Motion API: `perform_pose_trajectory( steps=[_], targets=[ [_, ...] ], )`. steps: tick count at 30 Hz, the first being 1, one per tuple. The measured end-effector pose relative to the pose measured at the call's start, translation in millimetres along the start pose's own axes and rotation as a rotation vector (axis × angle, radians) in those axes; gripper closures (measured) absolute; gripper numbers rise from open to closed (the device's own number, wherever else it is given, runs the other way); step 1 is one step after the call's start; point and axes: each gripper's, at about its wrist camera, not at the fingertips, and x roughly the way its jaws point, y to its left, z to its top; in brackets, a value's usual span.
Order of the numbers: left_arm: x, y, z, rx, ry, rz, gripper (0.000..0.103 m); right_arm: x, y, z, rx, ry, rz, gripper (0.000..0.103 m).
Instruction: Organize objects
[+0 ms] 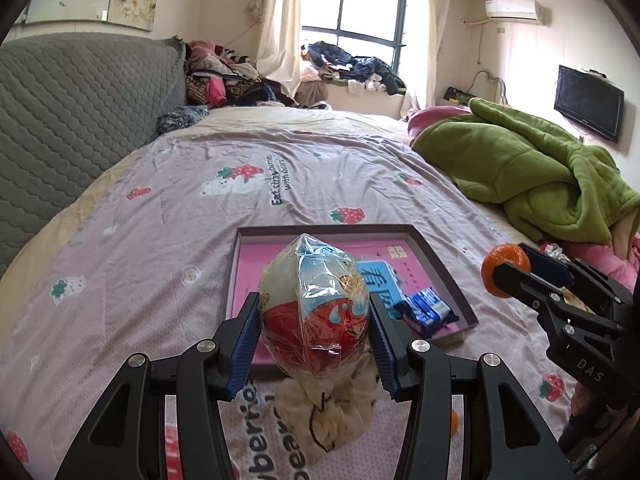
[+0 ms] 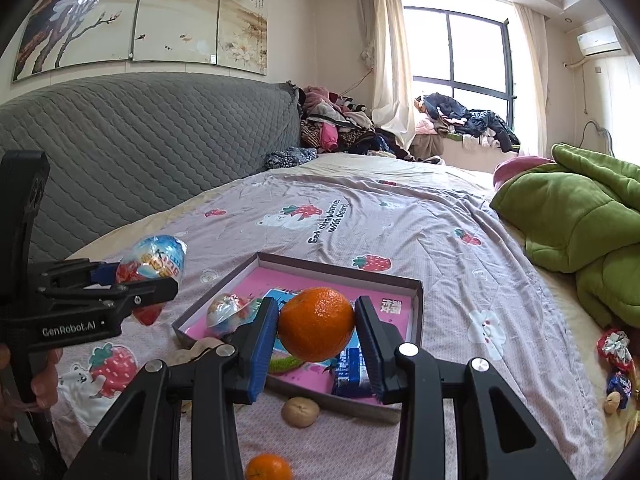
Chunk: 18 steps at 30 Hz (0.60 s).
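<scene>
My left gripper (image 1: pixel 314 320) is shut on a plastic-wrapped toy egg (image 1: pixel 314 308) and holds it above the near edge of the pink-lined box (image 1: pixel 444 264) on the bed. My right gripper (image 2: pixel 316 332) is shut on an orange (image 2: pixel 316 328) above the same box (image 2: pixel 416 312); it also shows in the left wrist view (image 1: pixel 506 276), right of the box. The left gripper (image 2: pixel 144 284) with its egg (image 2: pixel 154 260) shows left of the box. Inside the box lie a blue card (image 1: pixel 378 280), blue packets (image 1: pixel 426 312) and a second wrapped egg (image 2: pixel 228 314).
A beige scrunchie (image 1: pixel 332 412) lies before the box. A second orange (image 2: pixel 268 466) and a brown fruit (image 2: pixel 300 412) lie on the bedspread near me. Wrapped sweets (image 2: pixel 614 352) lie at the right. A green blanket (image 1: pixel 532 168) is heaped at the right; a grey headboard (image 1: pixel 72 120) at the left.
</scene>
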Motion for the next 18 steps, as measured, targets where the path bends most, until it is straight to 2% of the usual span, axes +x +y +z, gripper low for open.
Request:
perform_pose_trajectory(
  steps=[9,18],
  targets=[
    [29,0,20,0.01,0.005,0.012,0.05,31,-13,4,0.003,0.025,-0.007,0.063],
    [58,2,25,-0.01,0.027,0.019,0.05,47,-25,7,0.002,0.02,-0.018,0.063]
  ],
)
